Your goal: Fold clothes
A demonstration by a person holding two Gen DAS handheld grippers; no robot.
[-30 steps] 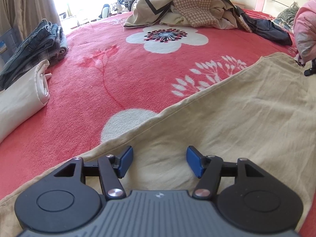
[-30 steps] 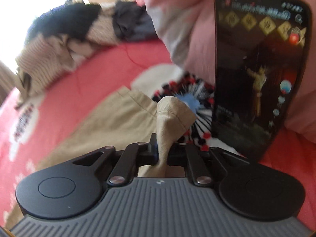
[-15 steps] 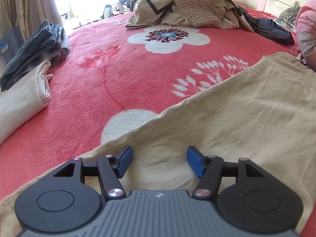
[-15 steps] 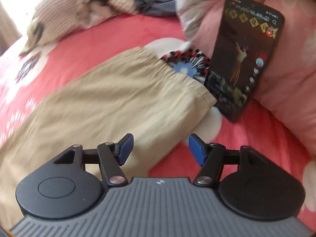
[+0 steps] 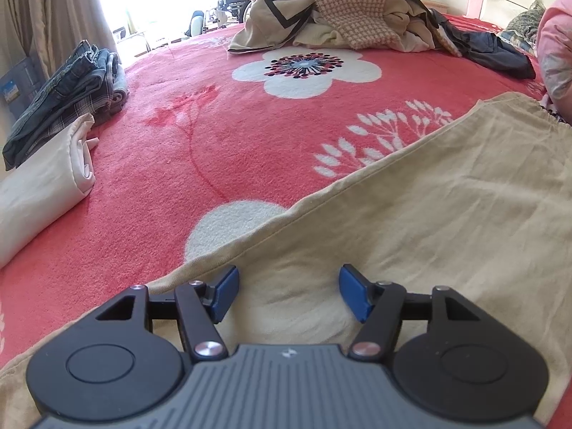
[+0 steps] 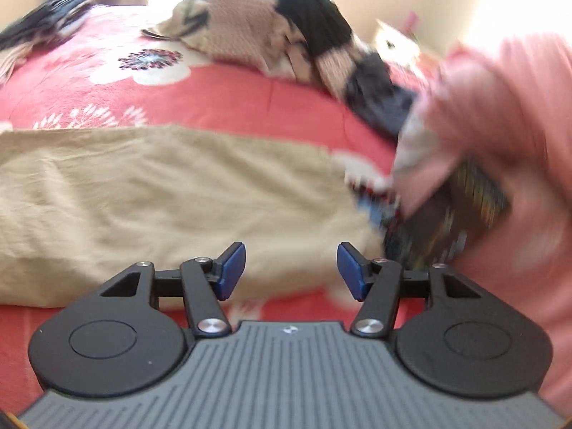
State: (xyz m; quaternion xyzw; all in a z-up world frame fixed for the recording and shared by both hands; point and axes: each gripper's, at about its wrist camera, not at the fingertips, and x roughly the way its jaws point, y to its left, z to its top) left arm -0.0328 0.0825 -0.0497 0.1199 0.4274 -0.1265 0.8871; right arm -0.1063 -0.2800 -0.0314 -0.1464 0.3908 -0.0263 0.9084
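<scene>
The tan garment lies spread flat on the bed, a long folded strip running from 7 o'clock to 2 o'clock in the left wrist view. It looks laid out this way so that its length can be doubled over next. The left hand-held gripper hangs low over the near end of the cloth with its jaws apart and nothing between the blue pads; that suits a grab at the near hem. The right hand-held gripper is above the garment's near edge, at 6 o'clock in its own blurred view. Its jaws are closing a little but stand apart, with only bare blanket and cloth seen through the gap, not pinched.

Edges: the garment's long upper edge is clean and straight against the red blanket. Its far short end sits close to a phone propped against a pink pillow at 3 o'clock, so there is little room there.

Open room: the red blanket at 11 to 12 o'clock is free up to the unfolded pile. Folded jeans and a white folded piece sit at 9 o'clock, well apart from the garment, probably the finished stack.
</scene>
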